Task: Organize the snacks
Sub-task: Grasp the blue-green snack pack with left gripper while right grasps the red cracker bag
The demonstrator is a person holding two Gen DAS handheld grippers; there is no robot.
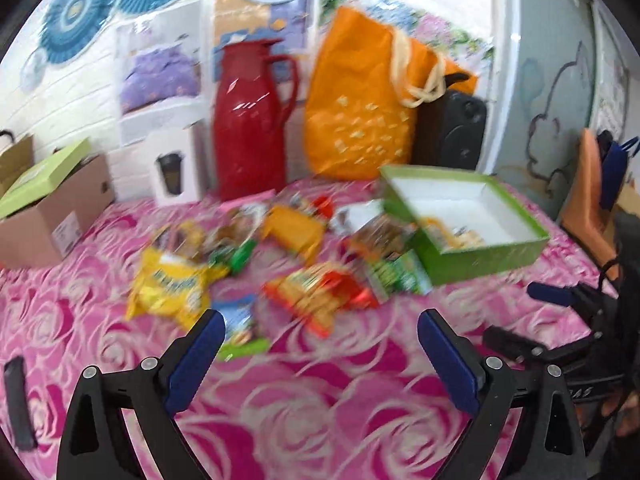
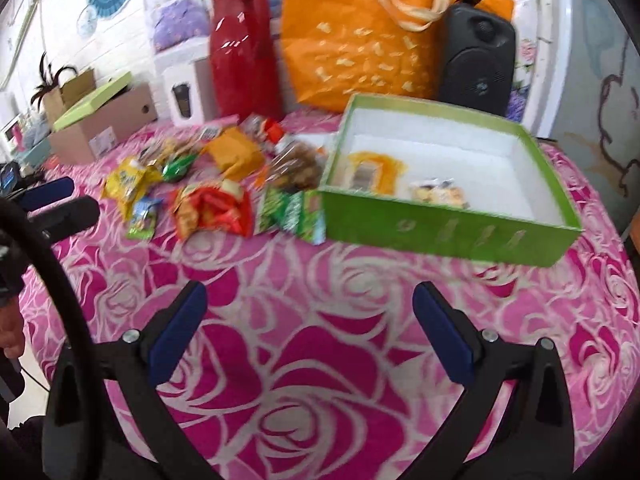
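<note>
Several snack packets lie in a loose heap on the pink rose tablecloth: a yellow bag [image 1: 170, 284], a red-orange bag [image 1: 320, 292] [image 2: 212, 210], a green packet [image 1: 398, 276] [image 2: 292, 214] and an orange pouch [image 1: 294, 230] [image 2: 236, 154]. Right of the heap, a green box [image 1: 486, 256] [image 2: 440, 226] with a white inside holds a yellow packet [image 2: 376, 170] and a small pale packet [image 2: 440, 194]. My left gripper [image 1: 320, 334] is open above the cloth, just in front of the heap. My right gripper [image 2: 310, 312] is open and empty, short of the box.
Along the back wall stand a red jug [image 1: 250, 120] [image 2: 244, 54], an orange tote bag [image 1: 360, 108] [image 2: 360, 36], a black speaker [image 1: 456, 130] [image 2: 476, 60] and a white cup box [image 1: 176, 170]. A cardboard box with a green lid [image 1: 44, 208] [image 2: 100, 124] sits at the left.
</note>
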